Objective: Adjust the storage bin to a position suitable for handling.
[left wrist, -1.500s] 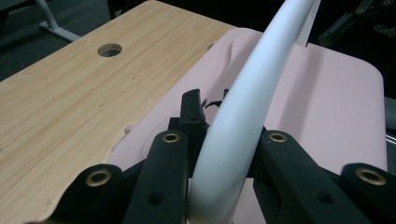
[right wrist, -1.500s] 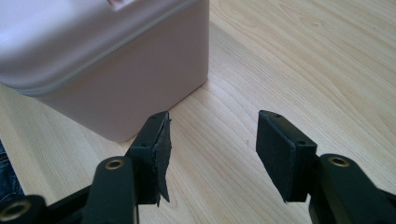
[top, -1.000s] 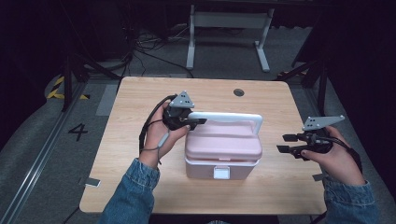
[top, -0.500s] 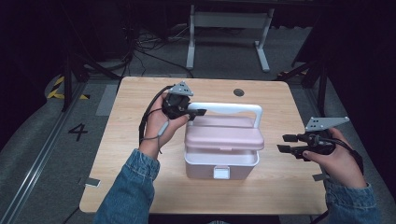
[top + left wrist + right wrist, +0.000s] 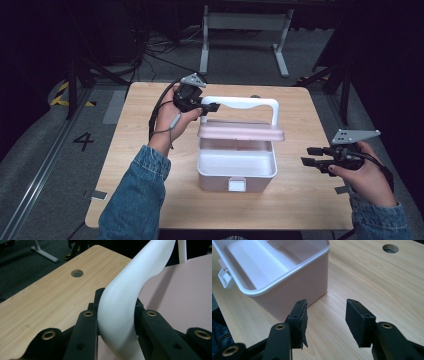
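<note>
Left gripper (image 5: 209, 106): jaws clamped on the white handle (image 5: 125, 302) of the lid (image 5: 240, 131), at the handle's left corner. They have just eased a touch wider, handle between them and pads on it.

Lid is pink, one piece, raised and tilted above the box (image 5: 236, 172), hinged along the far edge, at 12 o'clock from the box opening.

Right gripper (image 5: 306, 155): jaws apart, nothing between them, and they have just been narrowing a little. It hangs at 3 o'clock of the box, well apart in the high view. In the right gripper view the box's corner sits just beyond the left jaw.

Count: one box, one lid, one handle, one white latch (image 5: 237, 185) on the near wall at 6 o'clock, two grippers.

Table (image 5: 135, 150): one wood top, one round cable hole (image 5: 77, 273) at 12 o'clock behind the box.
</note>
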